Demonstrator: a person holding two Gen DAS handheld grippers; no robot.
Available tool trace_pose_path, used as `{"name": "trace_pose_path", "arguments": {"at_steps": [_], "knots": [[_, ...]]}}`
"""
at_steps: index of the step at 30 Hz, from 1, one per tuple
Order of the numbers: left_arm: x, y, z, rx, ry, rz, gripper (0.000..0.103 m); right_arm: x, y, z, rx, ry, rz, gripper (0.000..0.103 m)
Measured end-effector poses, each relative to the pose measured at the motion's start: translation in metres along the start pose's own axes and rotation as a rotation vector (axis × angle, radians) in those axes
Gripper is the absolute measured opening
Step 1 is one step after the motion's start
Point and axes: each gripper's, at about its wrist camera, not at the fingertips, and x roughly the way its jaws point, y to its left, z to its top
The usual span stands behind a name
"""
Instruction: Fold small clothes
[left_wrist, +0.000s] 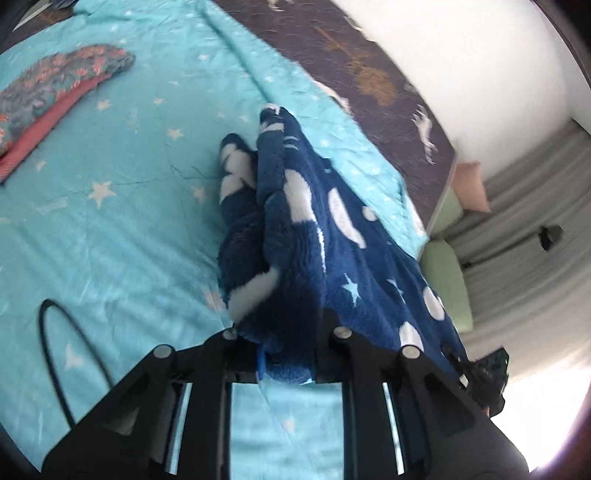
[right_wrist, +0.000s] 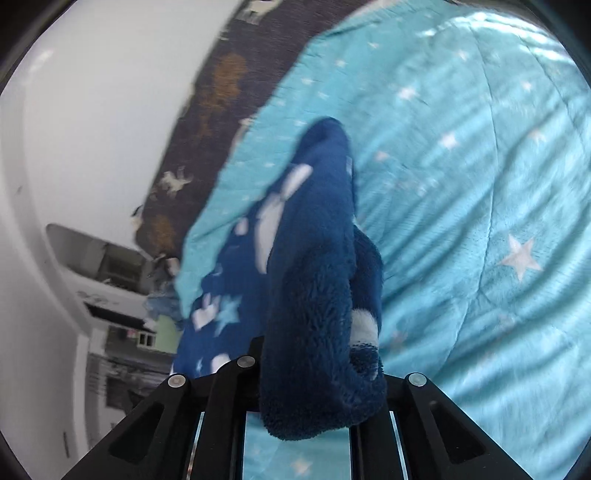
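Both grippers are holding the same navy fleece garment (left_wrist: 314, 236) up off the bed. The left gripper (left_wrist: 286, 354) is pinching one bunched edge w/ its fingers closed on the fabric, tilted downward twd the turquoise star-print bedspread (left_wrist: 110, 221); the fleece is draping away from it, far end trailing down near the bedspread's edge. The right gripper (right_wrist: 321, 384) is clamping another thick fold, fabric spilling over and btwn its fingers, also angled down at the bedspread. The garment's white moon and star pattern is showing on the side facing the wall.

A folded floral-and-pink cloth (left_wrist: 55, 96) is lying on the bedspread, well apart from the fleece. A black cable (left_wrist: 66, 350) is looping across the cover near the left gripper. A dark animal-print sheet (left_wrist: 369, 74) is showing beyond the bedspread's edge, running along the white wall (left_wrist: 480, 55).
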Motion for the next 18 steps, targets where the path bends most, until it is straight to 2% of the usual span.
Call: {"name": "trace_pose_path", "arguments": {"at_steps": [4, 5, 8, 11, 14, 16, 17, 18], "knots": [[-0.045, 0.005, -0.041, 0.059, 0.035, -0.016, 0.018, -0.046, 0.004, -0.042, -0.043, 0.024, 0.005, 0.011], [-0.058, 0.011, -0.061, 0.059, 0.056, -0.015, 0.018, -0.057, 0.000, -0.058, -0.052, 0.037, 0.002, 0.011], [-0.078, 0.034, -0.111, 0.024, 0.112, -0.005, 0.019, -0.083, -0.020, -0.113, -0.064, 0.074, -0.022, 0.011], [-0.091, 0.055, -0.153, -0.004, 0.154, 0.033, 0.020, -0.101, -0.045, -0.161, -0.009, 0.101, -0.039, 0.012], [-0.100, 0.065, -0.166, 0.010, 0.172, 0.086, 0.026, -0.109, -0.062, -0.188, 0.013, 0.130, -0.085, 0.017], [-0.113, 0.069, -0.161, 0.014, 0.131, 0.128, 0.032, -0.115, -0.063, -0.193, -0.022, 0.118, -0.189, 0.032], [-0.121, 0.069, -0.157, 0.016, 0.100, 0.134, 0.034, -0.124, -0.061, -0.192, -0.040, 0.079, -0.255, 0.035], [-0.131, 0.066, -0.153, 0.027, 0.055, 0.151, 0.036, -0.130, -0.059, -0.191, -0.043, 0.054, -0.275, 0.039]]}}
